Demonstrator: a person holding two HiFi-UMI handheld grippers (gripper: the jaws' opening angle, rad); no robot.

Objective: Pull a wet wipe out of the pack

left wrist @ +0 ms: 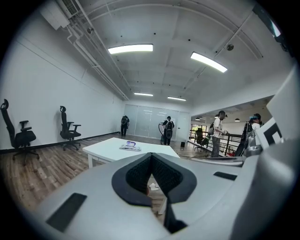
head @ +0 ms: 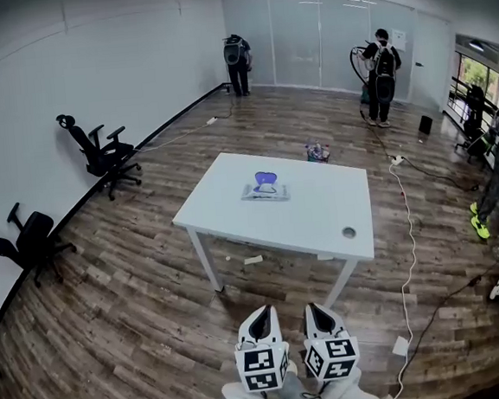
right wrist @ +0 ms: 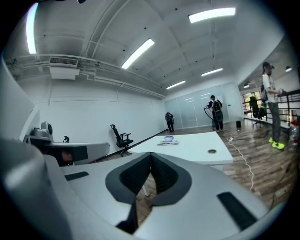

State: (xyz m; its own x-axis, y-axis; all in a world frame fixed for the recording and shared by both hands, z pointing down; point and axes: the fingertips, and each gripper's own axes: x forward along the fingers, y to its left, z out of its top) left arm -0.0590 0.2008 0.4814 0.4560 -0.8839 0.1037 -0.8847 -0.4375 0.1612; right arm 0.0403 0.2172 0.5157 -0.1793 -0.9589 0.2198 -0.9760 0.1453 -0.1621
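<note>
A flat wet-wipe pack [head: 265, 187] with a purple lid lies near the middle of the white table [head: 321, 223]. It shows small and far in the left gripper view as the pack [left wrist: 131, 146], and as the pack [right wrist: 168, 140] in the right gripper view. Both grippers hover side by side over the floor, well short of the table's near edge. My left gripper [head: 262, 320] is shut with nothing between its jaws. My right gripper [head: 319, 316] is shut and holds nothing either.
Two black office chairs [head: 102, 152] [head: 23, 244] stand by the left wall. People stand at the far glass wall [head: 238, 64] [head: 382, 75]. A white cable [head: 408, 250] runs along the floor right of the table. A small container [head: 317, 152] sits beyond the table.
</note>
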